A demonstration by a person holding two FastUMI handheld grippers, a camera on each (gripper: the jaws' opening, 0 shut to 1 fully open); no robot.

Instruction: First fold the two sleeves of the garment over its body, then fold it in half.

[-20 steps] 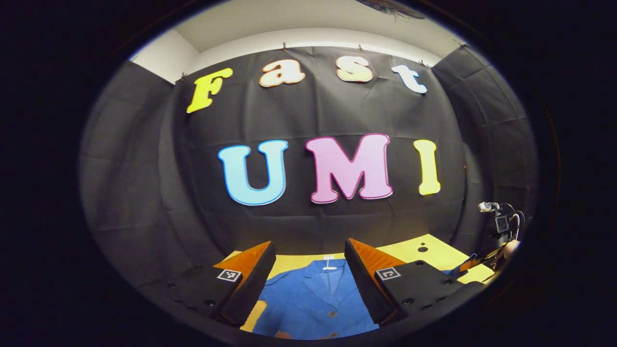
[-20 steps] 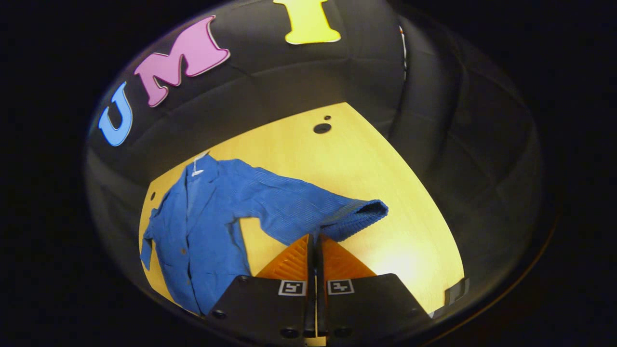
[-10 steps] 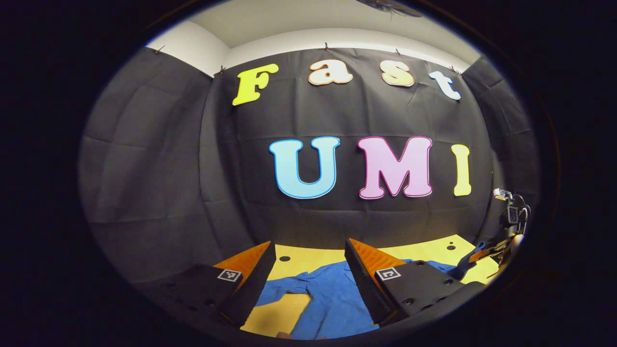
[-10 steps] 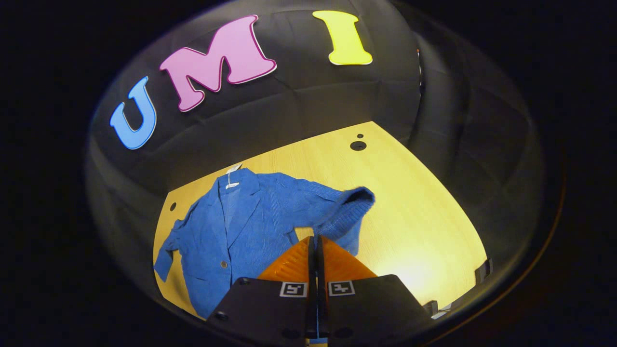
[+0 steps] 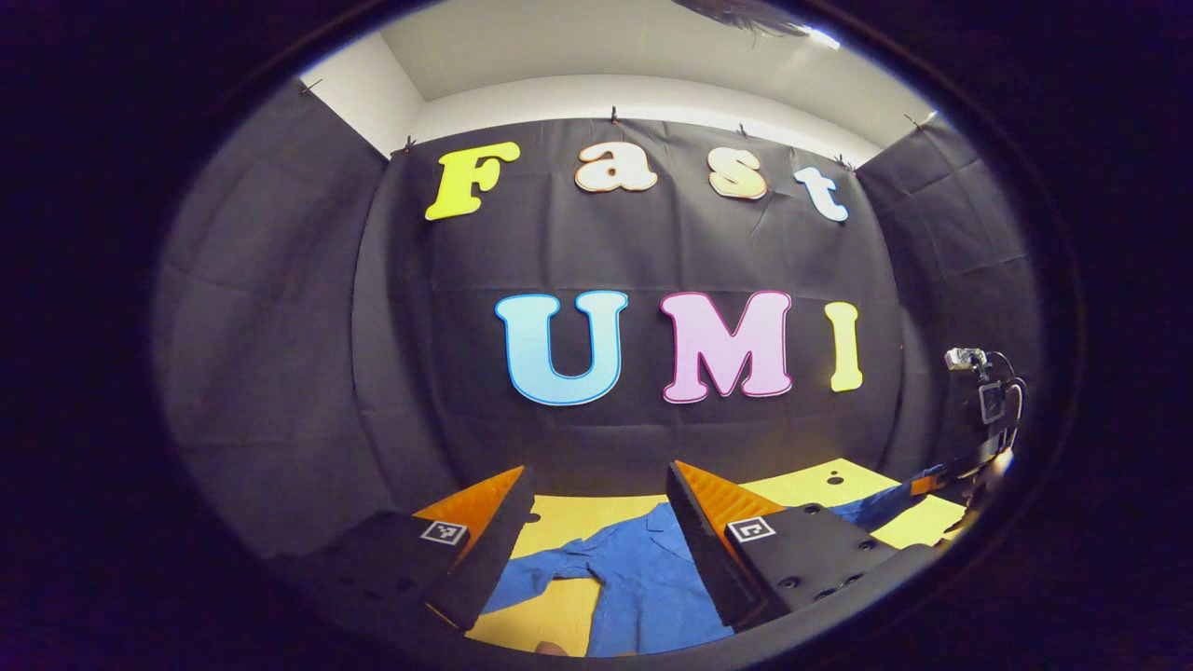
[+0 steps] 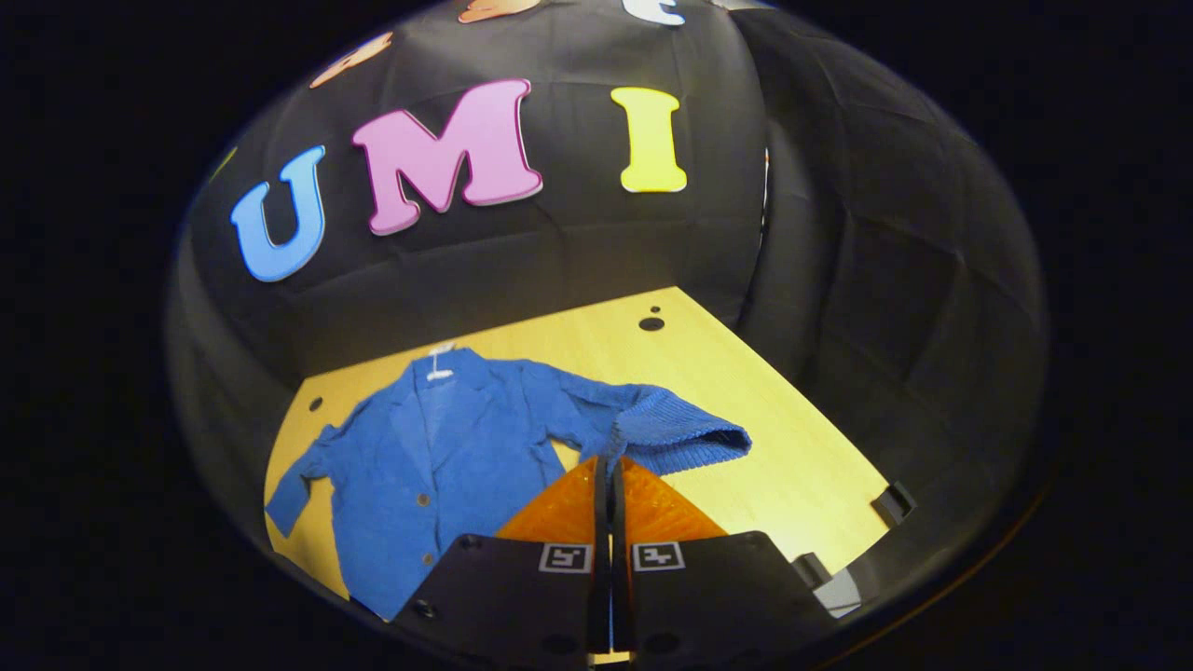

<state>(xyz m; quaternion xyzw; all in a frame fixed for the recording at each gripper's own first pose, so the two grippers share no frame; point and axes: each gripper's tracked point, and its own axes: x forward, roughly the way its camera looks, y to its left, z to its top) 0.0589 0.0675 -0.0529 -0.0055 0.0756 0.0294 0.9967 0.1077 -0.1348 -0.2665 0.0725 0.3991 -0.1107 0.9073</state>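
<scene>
The right gripper is clenched on the cuff end of one sleeve of the blue garment, its fingers pressed together on the knit with the cuff lifted off the yellow table; the garment lies face up, collar toward the booth wall, its body flat and its other sleeve spread out to the far side. The step in hand looks to be the first sleeve fold — to do it well, carry the cuff low and straight across toward the buttons, let the crease fall at the shoulder seam, and let go only once the sleeve rests flat on the chest; pulling too high would likely drag the whole body askew. The left gripper hangs released above the table, fingers wide apart and holding nothing, over the garment's near side — free to pin the body if it slides. Little stands in the way; the table carries only a few small holes near the back edge, well apart from the cloth.
</scene>
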